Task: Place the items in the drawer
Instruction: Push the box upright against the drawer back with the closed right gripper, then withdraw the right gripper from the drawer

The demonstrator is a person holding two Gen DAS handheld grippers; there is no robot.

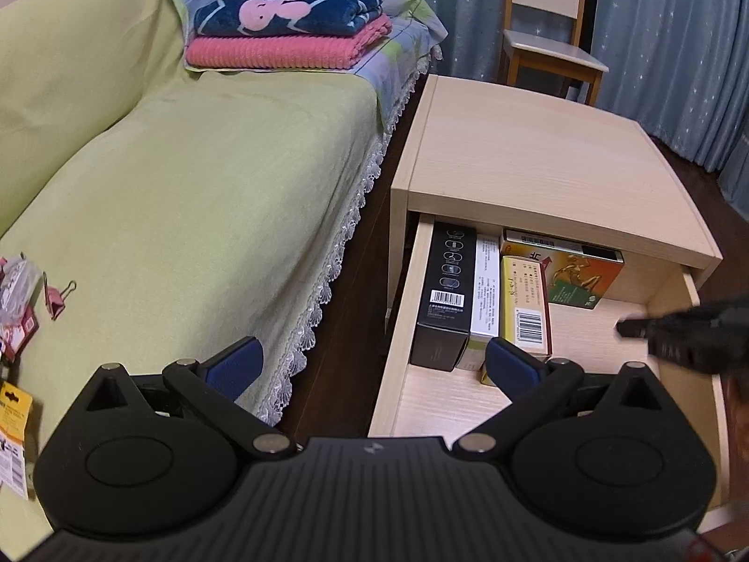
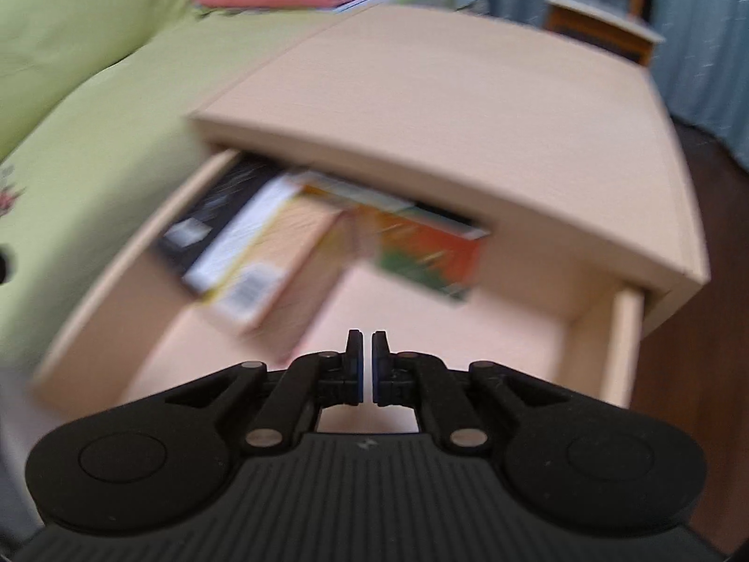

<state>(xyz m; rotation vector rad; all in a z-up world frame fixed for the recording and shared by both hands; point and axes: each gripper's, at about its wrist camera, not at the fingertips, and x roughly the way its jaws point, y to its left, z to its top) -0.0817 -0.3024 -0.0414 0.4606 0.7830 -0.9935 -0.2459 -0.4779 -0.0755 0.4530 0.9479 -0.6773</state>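
Beside green sofa (image 1: 164, 187), open drawer (image 1: 421, 403), boxes (image 1: 487, 290) lengthwise front-to-back; left gripper (image 1: 372, 365) released, right gripper (image 2: 367, 365) clenched empty.

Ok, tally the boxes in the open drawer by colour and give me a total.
Black box: 1
White box: 1
Yellow box: 1
Orange and green box: 1
Total: 4

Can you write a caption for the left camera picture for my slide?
Open left gripper hovers between the green sofa and an open drawer holding boxes.
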